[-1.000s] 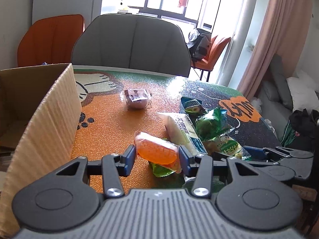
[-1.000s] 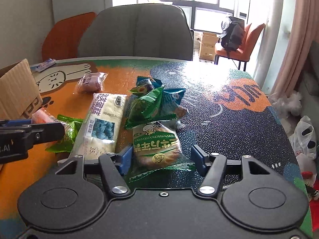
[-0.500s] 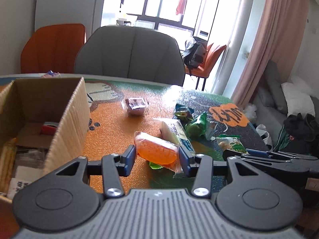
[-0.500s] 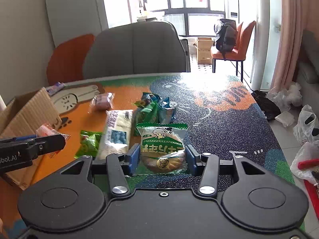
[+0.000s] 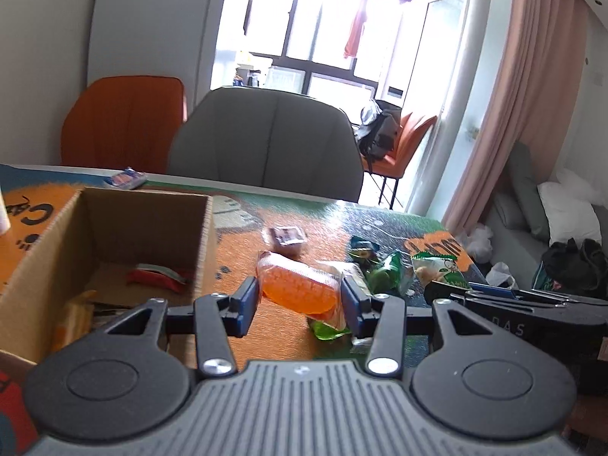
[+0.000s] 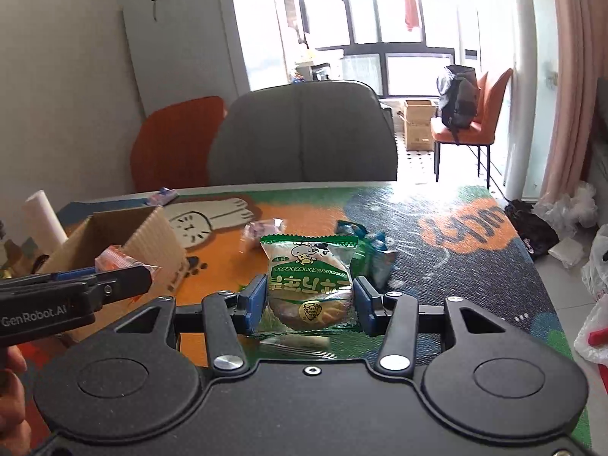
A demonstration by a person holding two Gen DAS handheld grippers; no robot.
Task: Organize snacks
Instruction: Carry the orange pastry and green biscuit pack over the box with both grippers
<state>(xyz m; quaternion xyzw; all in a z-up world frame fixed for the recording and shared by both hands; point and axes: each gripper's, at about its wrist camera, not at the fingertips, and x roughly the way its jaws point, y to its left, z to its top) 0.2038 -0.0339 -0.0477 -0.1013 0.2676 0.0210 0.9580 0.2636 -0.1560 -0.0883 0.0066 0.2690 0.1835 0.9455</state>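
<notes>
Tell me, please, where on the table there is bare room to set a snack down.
The dark mat right of the blue-green packets is bare. The orange strip between cardboard box and purple packet is free. The middle is crowded.

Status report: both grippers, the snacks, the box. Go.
Left gripper shut on orange snack, beside open cardboard box. Right gripper shut on green bun packet, lifted. Nothing blocking the box.

A grey upholstered chair [image 6: 302, 133] stands at the table's far edge, an orange chair [image 6: 171, 140] just beside it. Further back — near the bright window [image 6: 383, 30] — a black backpack [image 6: 456, 95] sits on another orange chair [image 6: 482, 121]. Pink curtains [image 5: 524, 87] hang at the right.
</notes>
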